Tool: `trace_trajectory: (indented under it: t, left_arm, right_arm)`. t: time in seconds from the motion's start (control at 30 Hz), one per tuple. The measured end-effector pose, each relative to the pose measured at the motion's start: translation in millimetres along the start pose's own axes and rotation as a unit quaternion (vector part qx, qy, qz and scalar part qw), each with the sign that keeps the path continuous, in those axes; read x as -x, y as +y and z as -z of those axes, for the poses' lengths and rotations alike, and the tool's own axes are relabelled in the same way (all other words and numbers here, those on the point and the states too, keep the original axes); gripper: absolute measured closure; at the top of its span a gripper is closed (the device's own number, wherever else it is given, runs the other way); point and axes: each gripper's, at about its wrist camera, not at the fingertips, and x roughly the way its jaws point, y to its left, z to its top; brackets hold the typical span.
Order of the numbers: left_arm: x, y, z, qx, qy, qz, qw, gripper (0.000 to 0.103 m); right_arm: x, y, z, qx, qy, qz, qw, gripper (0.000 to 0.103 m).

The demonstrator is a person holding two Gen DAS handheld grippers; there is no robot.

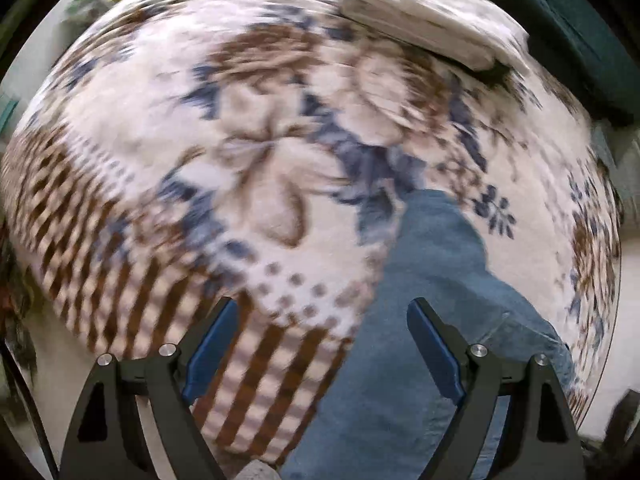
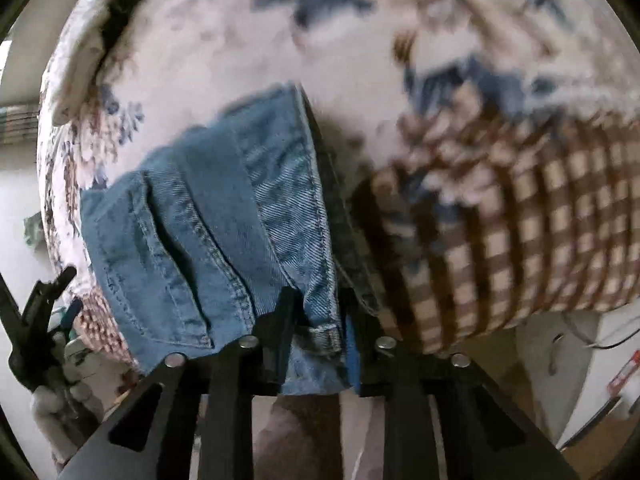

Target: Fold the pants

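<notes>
Pinching the hem of the blue jeans (image 2: pixel 208 240) with the right gripper (image 2: pixel 316 312) at the near edge of the bed.

Its jaws are pressed on the denim edge, which hangs down between them. The jeans lie on a flowered blanket (image 1: pixel 248 152) with brown stripes along its border. The left gripper (image 1: pixel 320 308) hovers above the blanket with jaws spread wide and nothing between them; the jeans (image 1: pixel 424 320) lie under its right finger. A folded pale cloth (image 1: pixel 420 28) rests at the far side.
</notes>
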Motion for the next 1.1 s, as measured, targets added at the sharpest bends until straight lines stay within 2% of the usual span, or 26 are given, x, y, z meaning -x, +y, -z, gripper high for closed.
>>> trace_trajectory:
  t: [0.1,0.13,0.2,0.27,0.33,0.37,0.4,0.43,0.47,0.6,0.67,0.7,0.73,0.77,0.8,0.83,0.9,1.03,1.1]
  left_arm:
    - [-24.6,-15.6,-18.1,-0.04,0.024,0.013,0.9988,0.017]
    - [-32.9,-19.5,-23.1,-0.049,0.032,0.016,0.9981,0.017]
    - [-47.5,-26.6,-33.7,-0.051,0.04,0.024,0.9976,0.017]
    - [-60.0,-27.7,-45.2,-0.033,0.048,0.063,0.9963,0.021]
    - [-72.3,-26.3,-55.1,-0.013,0.061,0.098,0.9932,0.062]
    - [-78.2,-24.3,-59.2,-0.001,0.064,0.119,0.9908,0.069]
    - [-81.9,-23.3,-61.4,0.002,0.062,0.12,0.9908,0.075]
    - [-86.9,-20.6,-63.2,0.005,0.06,0.121,0.9908,0.081]
    - [-91.1,-16.8,-63.6,0.012,0.063,0.124,0.9902,0.082]
    - [-110.9,7.1,-66.2,0.071,0.087,0.168,0.9794,0.083]
    - [-101.1,5.7,-65.7,0.066,0.09,0.177,0.9779,0.081]
    - [-95.5,4.8,-63.1,0.067,0.091,0.18,0.9771,0.079]
    - [-86.7,6.5,-60.6,0.07,0.092,0.181,0.9767,0.07]
    - [-74.5,9.5,-56.4,0.073,0.086,0.188,0.9757,0.064]
    - [-65.7,13.4,-53.0,0.076,0.078,0.197,0.9744,0.051]
    - [-56.2,16.9,-47.5,0.078,0.07,0.205,0.9733,0.031]
    - [-38.3,22.9,-30.4,0.072,0.06,0.22,0.9709,0.01]
    - [-36.7,27.0,3.2,0.055,0.088,0.219,0.9703,0.01]
    - [-46.3,29.7,18.3,0.05,0.112,0.216,0.9687,0.01]
  right_arm:
    - [-4.0,3.2,-7.6,-0.015,-0.004,-0.019,1.0,0.062]
    - [-1.2,6.4,-10.3,-0.014,-0.015,-0.024,1.0,0.046]
    - [8.1,4.6,-14.9,-0.015,-0.039,-0.021,0.999,0.031]
    - [7.9,1.9,-23.1,-0.019,-0.054,-0.027,0.998,0.031]
    - [-0.6,-1.4,-34.8,-0.025,-0.052,-0.034,0.998,0.031]
    - [-8.7,-2.3,-40.4,-0.026,-0.044,-0.054,0.997,0.031]
    - [-16.5,-1.6,-45.2,-0.029,-0.037,-0.069,0.997,0.035]
    - [-23.5,-2.6,-46.6,-0.035,-0.038,-0.072,0.996,0.055]
    - [-27.9,-4.5,-46.1,-0.038,-0.046,-0.053,0.997,0.064]
    - [-42.5,-7.2,-50.6,-0.061,-0.037,-0.051,0.996,0.064]
    - [-38.2,0.0,-52.7,-0.036,-0.027,-0.038,0.998,0.06]
    - [-34.6,2.4,-52.2,-0.034,-0.024,-0.04,0.998,0.053]
    - [-27.5,1.6,-47.8,-0.037,-0.025,-0.053,0.998,0.04]
    - [-20.2,-1.1,-39.9,-0.043,-0.03,-0.065,0.997,0.033]
    - [-8.6,-5.9,-27.1,-0.056,-0.045,-0.08,0.994,0.026]
    - [-1.9,-9.8,-19.0,-0.063,-0.054,-0.09,0.992,0.025]
    - [7.9,-17.0,10.8,-0.079,-0.067,-0.11,0.989,0.025]
    - [-4.4,-23.3,55.7,-0.101,-0.061,-0.116,0.986,0.025]
    - [-36.0,-15.0,69.0,-0.114,-0.038,-0.139,0.983,0.025]
